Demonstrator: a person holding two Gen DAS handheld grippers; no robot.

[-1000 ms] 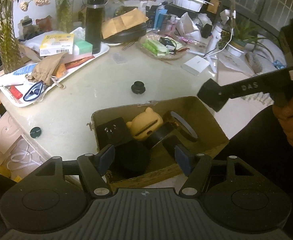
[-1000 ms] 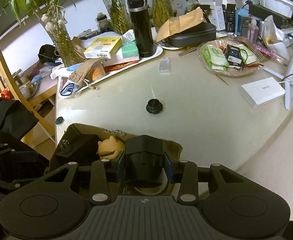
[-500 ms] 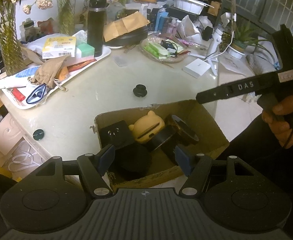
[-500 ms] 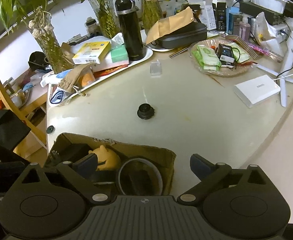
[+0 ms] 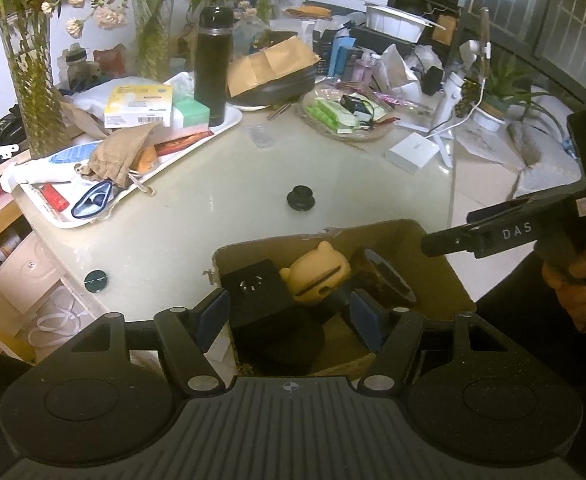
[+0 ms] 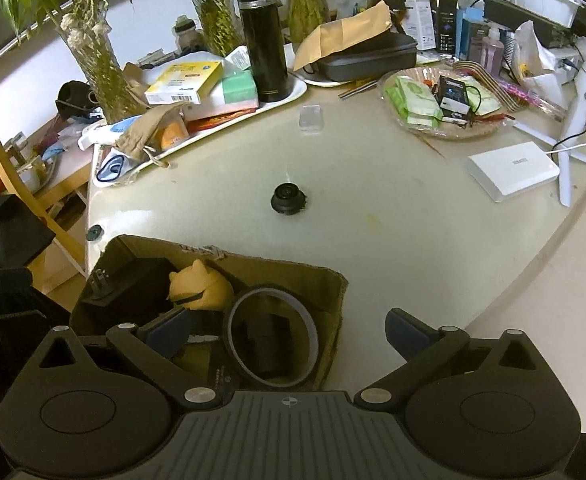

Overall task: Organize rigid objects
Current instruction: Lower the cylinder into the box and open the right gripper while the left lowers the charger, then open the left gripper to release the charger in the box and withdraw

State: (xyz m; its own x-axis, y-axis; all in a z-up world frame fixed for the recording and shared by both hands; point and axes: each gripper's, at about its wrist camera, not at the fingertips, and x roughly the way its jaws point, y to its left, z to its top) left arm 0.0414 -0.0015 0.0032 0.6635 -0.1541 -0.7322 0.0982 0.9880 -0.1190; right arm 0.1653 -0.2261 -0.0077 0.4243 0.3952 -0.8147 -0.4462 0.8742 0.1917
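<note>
A cardboard box (image 5: 433, 256) (image 6: 293, 276) sits at the table's near edge. It holds a black plug adapter (image 5: 255, 288) (image 6: 133, 284), a yellow bear figure (image 5: 319, 272) (image 6: 201, 286), a tape ring (image 6: 271, 338) (image 5: 387, 276) and a black block (image 6: 267, 340) inside the ring. My left gripper (image 5: 291, 318) is open and empty above the box. My right gripper (image 6: 289, 332) is open and empty over the box's right end; it shows in the left wrist view (image 5: 505, 234). A small black round knob (image 5: 301, 198) (image 6: 288, 199) lies on the table beyond the box.
A white tray (image 6: 293, 88) with boxes, a pouch and a black flask (image 6: 261, 36) stands at the back left. A woven plate of packets (image 6: 441, 100), a white box (image 6: 511, 174), a black case (image 6: 367, 54) and glass vases (image 6: 97, 60) crowd the back.
My right gripper opened and let go of the black block, which now lies in the box inside the tape ring. The right gripper drew back and up. The left gripper barely moved.
</note>
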